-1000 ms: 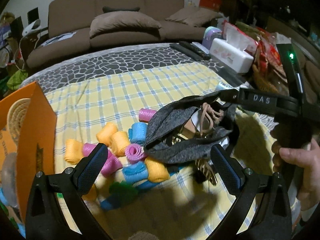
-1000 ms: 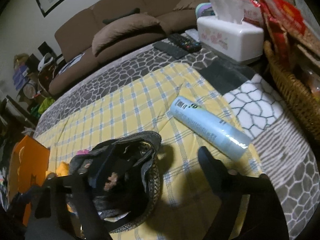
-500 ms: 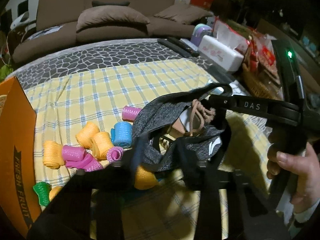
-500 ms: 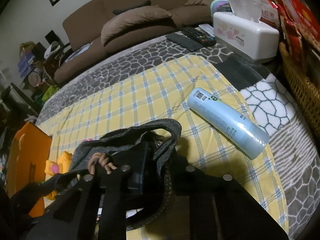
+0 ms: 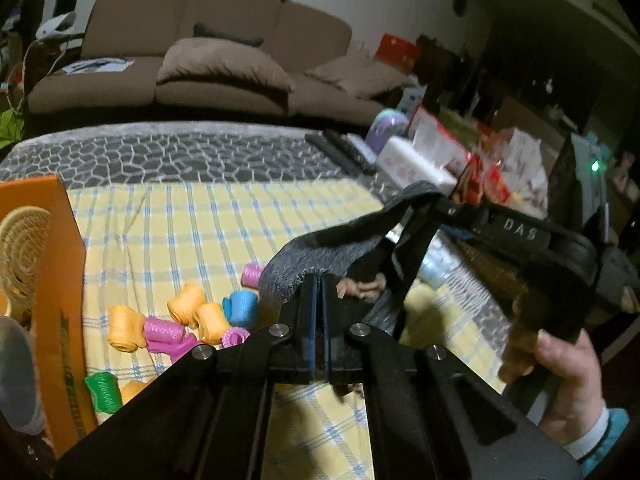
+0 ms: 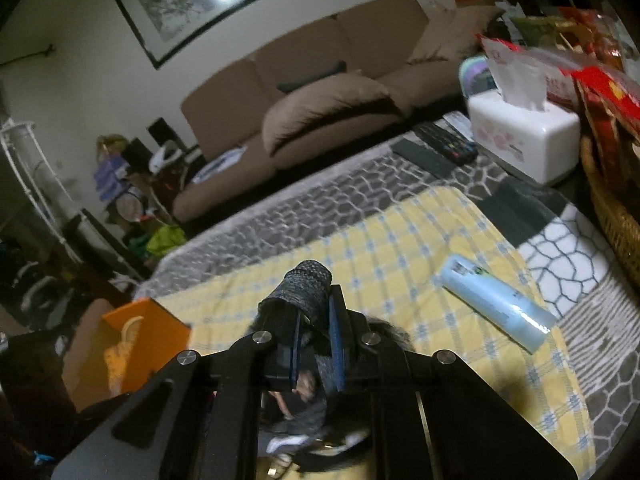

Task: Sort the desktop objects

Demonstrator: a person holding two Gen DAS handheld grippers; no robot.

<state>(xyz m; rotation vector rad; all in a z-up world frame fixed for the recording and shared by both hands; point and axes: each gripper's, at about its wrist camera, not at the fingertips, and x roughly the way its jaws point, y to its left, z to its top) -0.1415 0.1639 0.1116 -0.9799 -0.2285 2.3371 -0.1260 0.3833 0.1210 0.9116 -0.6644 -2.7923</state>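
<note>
Grey knit fabric is pinched in both my claws: the left gripper (image 5: 316,308) has its pads pressed together on the near rim of the fabric pouch (image 5: 320,252), and the right gripper (image 6: 316,340) clamps the far rim. I judge the two holds are meant to stretch the mouth open. The pouch hangs above the yellow checked cloth (image 5: 180,224), its long axis running between the claws, mouth upward. Hair rollers (image 5: 192,320) lie just beside it.
</note>
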